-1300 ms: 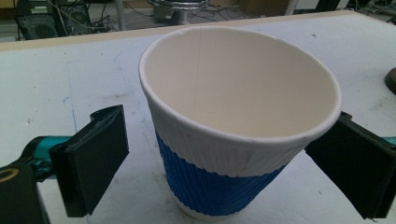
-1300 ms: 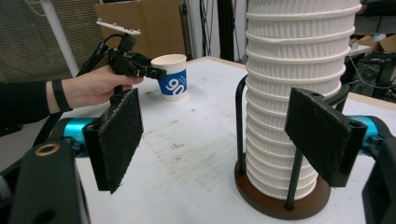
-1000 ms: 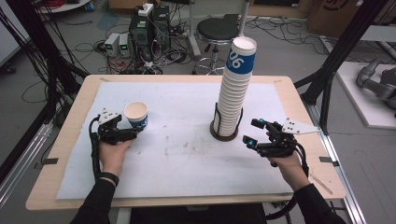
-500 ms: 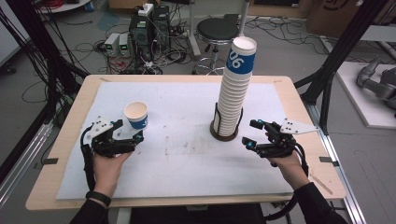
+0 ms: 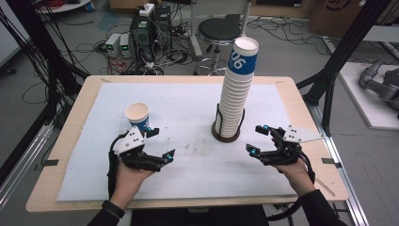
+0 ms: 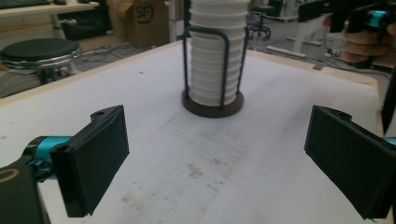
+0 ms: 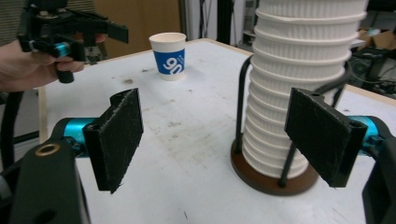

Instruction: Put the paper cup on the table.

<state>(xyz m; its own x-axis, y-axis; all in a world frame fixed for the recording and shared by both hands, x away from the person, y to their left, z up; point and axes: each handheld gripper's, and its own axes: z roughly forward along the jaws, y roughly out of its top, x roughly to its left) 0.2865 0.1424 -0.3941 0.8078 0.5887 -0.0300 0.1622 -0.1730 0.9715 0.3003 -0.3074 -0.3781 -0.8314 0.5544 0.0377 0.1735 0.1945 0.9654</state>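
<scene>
A single white paper cup [image 5: 137, 115] with a blue band stands upright on the white mat, left of centre. It also shows in the right gripper view as the far cup [image 7: 169, 56]. A tall stack of the same cups [image 5: 237, 89] sits in a black wire holder with a brown base [image 5: 226, 135] at mid-table. My left gripper [image 5: 161, 142] is open and empty, just in front and to the right of the single cup, and it faces the stack [image 6: 215, 60]. My right gripper [image 5: 256, 139] is open and empty, right of the holder. Its jaws frame the stack [image 7: 299, 93] without touching it.
The white mat [image 5: 188, 155] covers most of the wooden table [image 5: 301, 96]. A stool [image 5: 219, 30], electronics and cables are on the floor beyond the far edge. Black frame posts stand at both sides. The person's other hand [image 6: 364, 42] holds the right gripper at the far right of the left gripper view.
My left gripper has drawn back from the single cup toward the near edge and turned right. The cup stays where it was. The right gripper has barely moved.
</scene>
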